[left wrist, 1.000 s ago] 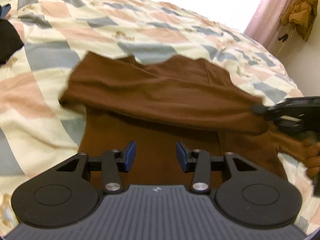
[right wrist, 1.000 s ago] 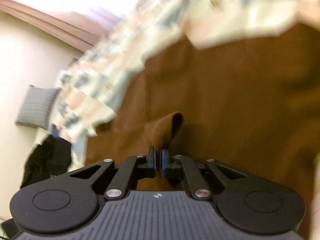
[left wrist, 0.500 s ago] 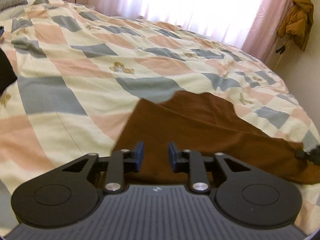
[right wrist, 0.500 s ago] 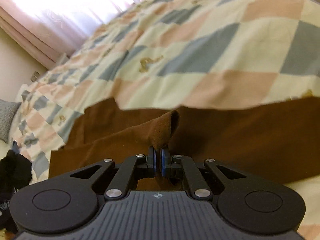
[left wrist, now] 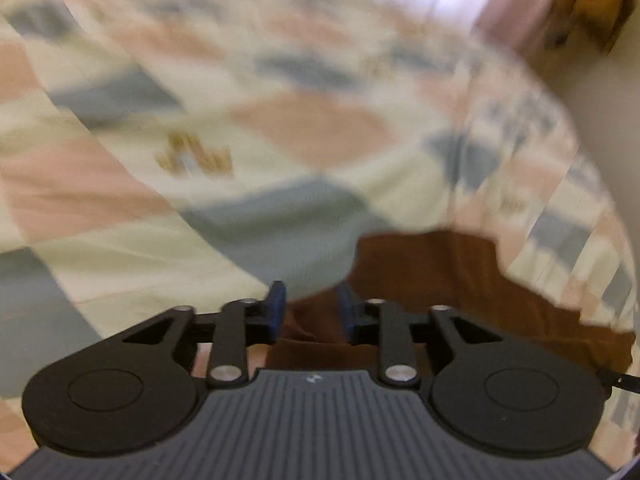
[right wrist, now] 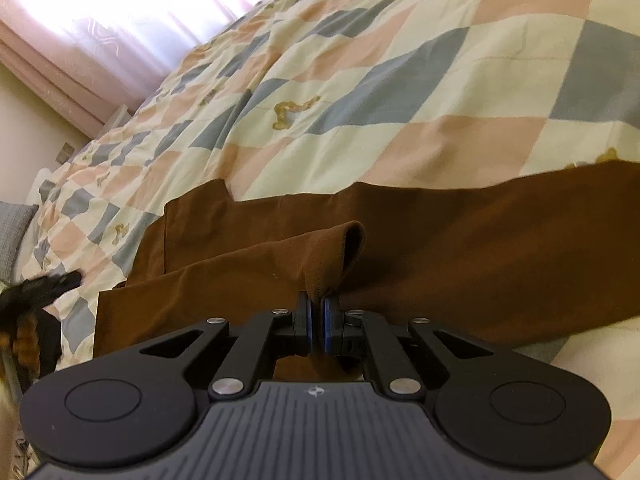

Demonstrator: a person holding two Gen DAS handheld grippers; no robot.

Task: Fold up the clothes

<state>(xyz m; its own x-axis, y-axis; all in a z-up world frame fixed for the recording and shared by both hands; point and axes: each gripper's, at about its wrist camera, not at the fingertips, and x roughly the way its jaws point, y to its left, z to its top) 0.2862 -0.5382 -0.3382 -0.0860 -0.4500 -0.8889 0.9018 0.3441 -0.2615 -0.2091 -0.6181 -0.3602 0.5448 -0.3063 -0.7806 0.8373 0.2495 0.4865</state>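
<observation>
A brown garment [right wrist: 440,248] lies partly folded on the checked bedspread [right wrist: 400,80]. My right gripper [right wrist: 317,312] is shut on a bunched fold of the brown cloth, with a sleeve-like fold standing up just beyond the pads. In the blurred left wrist view my left gripper [left wrist: 311,308] is open, with the brown garment [left wrist: 460,280] under and between its blue pads [left wrist: 277,308]. The left gripper also shows at the far left of the right wrist view [right wrist: 48,284] as a dark blur.
The bedspread [left wrist: 200,160] stretches away to a bright window with pink curtains [right wrist: 100,40]. A grey pillow [right wrist: 14,224] lies at the far left. A yellow-brown jacket [left wrist: 592,12] hangs on the wall at the right.
The left view has swung right and gone blurred; the brown cloth's edge now lies between its pads. The right gripper still holds the fold, lower over the flatter garment.
</observation>
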